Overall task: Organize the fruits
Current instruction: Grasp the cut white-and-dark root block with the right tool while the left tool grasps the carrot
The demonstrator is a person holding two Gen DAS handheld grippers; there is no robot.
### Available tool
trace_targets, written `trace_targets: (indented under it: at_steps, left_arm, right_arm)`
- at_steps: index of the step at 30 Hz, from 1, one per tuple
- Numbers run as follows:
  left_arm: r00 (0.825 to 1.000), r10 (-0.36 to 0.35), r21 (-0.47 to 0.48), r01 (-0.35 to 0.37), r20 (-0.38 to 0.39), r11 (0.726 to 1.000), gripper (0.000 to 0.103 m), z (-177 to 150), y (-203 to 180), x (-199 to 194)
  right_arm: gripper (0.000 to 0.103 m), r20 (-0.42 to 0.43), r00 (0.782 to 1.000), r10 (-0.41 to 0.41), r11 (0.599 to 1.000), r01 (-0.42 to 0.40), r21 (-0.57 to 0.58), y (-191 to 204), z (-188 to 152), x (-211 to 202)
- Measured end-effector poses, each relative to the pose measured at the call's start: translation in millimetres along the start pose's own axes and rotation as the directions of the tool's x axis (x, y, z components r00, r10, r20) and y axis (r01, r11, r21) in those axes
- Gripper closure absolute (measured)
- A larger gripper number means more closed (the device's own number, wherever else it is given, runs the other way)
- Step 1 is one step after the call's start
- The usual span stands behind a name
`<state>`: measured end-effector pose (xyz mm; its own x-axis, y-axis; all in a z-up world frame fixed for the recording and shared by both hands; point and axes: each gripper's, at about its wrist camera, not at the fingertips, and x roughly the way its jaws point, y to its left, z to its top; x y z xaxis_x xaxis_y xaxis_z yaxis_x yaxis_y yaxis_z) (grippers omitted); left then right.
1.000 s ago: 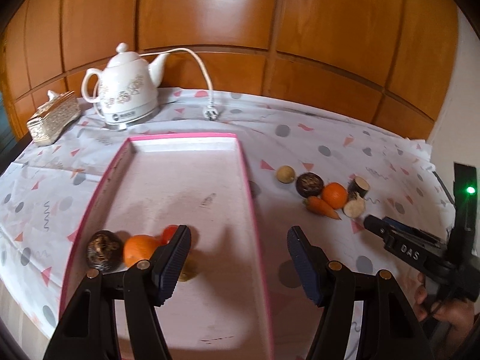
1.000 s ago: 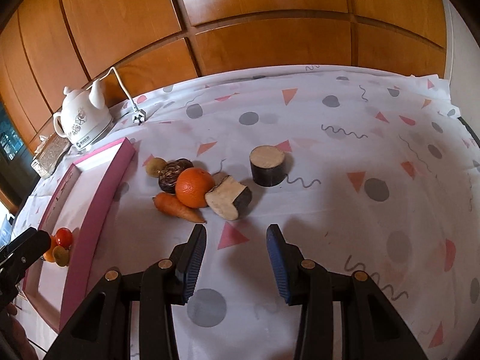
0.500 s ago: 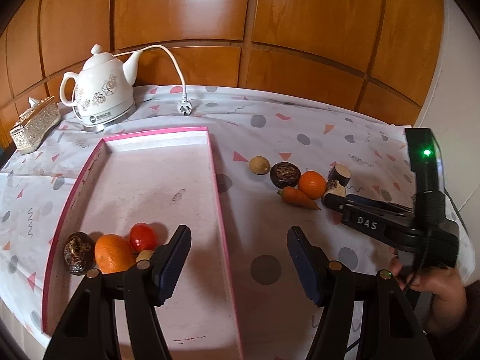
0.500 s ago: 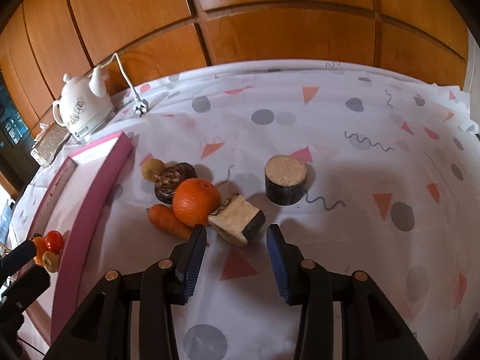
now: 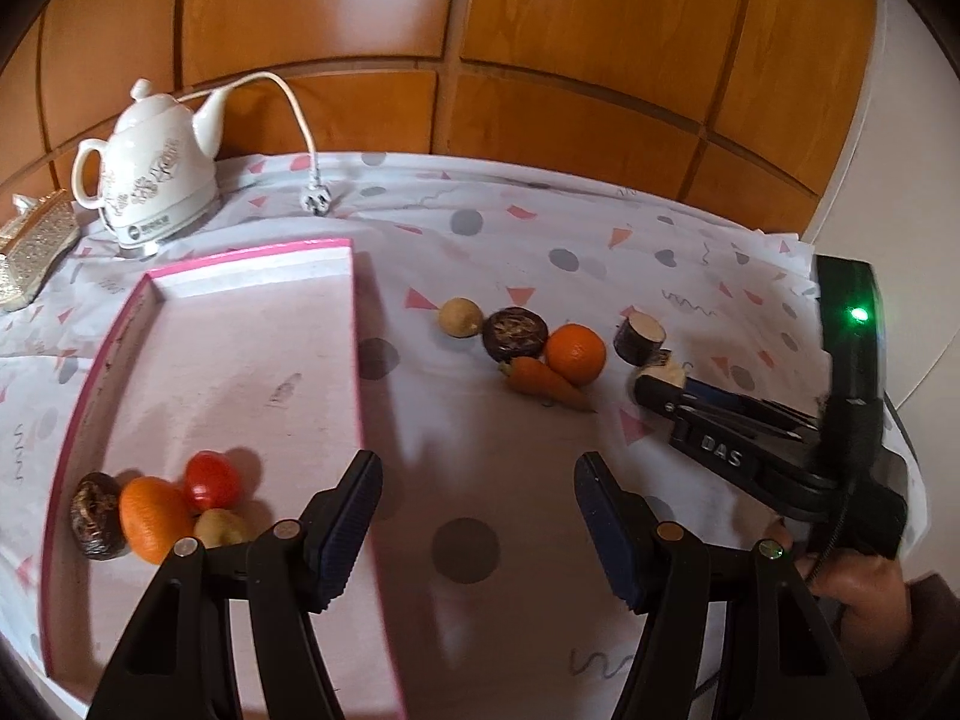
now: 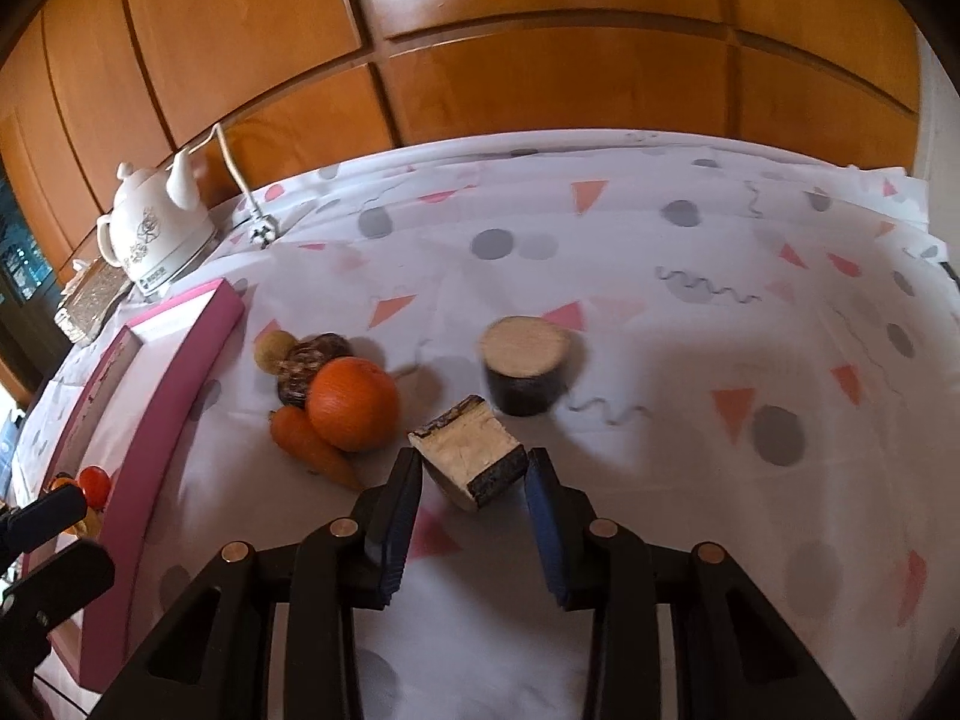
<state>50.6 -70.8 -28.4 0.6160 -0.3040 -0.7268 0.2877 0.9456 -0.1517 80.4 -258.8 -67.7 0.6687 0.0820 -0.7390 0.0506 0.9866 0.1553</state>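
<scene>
On patterned tablecloth (image 6: 660, 240), closing right gripper (image 6: 474, 474) around cut wedge (image 6: 468, 456), pads flanking, not yet pinching.

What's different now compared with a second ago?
The right gripper has moved up to the cut wedge piece, and its jaws are closing around it. The left gripper drifted sideways, open and empty. The fruit in the pink tray stayed put.
</scene>
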Motion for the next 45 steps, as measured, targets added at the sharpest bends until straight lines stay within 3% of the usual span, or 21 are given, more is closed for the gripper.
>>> trace_targets:
  at_steps: [4, 10, 16, 24, 32, 34, 38, 45]
  left_arm:
    - [0.998, -0.018, -0.045, 0.015, -0.054, 0.999, 0.038, 5.3, -4.2, 18.9]
    - [0.996, -0.028, -0.05, 0.024, -0.088, 0.998, 0.064, 17.4, -18.4, 43.6]
    - [0.993, -0.066, -0.079, 0.059, -0.093, 0.995, 0.064, 32.2, -27.8, 67.0]
    - [0.991, -0.073, -0.155, 0.054, -0.115, 0.986, 0.063, 38.5, -20.8, 93.4]
    - [0.992, -0.1, -0.172, 0.086, -0.074, 0.981, 0.053, 46.1, -22.4, 99.8]
    - [0.992, -0.111, -0.155, 0.1, -0.063, 0.983, 0.056, 46.4, -24.4, 100.5]
    - [0.991, -0.122, -0.121, 0.115, -0.048, 0.986, 0.073, 38.8, -27.4, 96.0]
    - [0.986, -0.153, -0.149, 0.141, -0.071, 0.979, 0.071, 36.2, -21.2, 99.1]
  right_arm:
    - [0.067, 0.013, 0.998, -0.061, 0.998, 0.06, 0.02, -14.1, -6.0, -7.7]
    - [0.067, 0.012, 0.999, -0.049, 0.997, 0.048, 0.067, -29.2, -9.4, -7.0]
    - [0.067, 0.017, 0.999, -0.036, 0.996, 0.034, 0.077, -32.7, -12.4, -7.8]
    - [0.067, 0.023, 1.0, -0.015, 0.995, 0.013, 0.095, -36.9, -14.0, -8.7]
    - [0.067, 0.026, 1.0, -0.006, 0.995, 0.003, 0.101, -39.4, -14.9, -9.1]
    - [0.067, 0.027, 1.0, -0.004, 0.995, 0.002, 0.102, -39.6, -15.0, -9.0]
    - [0.067, 0.029, 1.0, 0.002, 0.994, -0.005, 0.107, -40.2, -15.3, -9.0]
    - [0.067, 0.029, 1.0, 0.0, 0.994, -0.003, 0.107, -40.2, -15.6, -8.9]
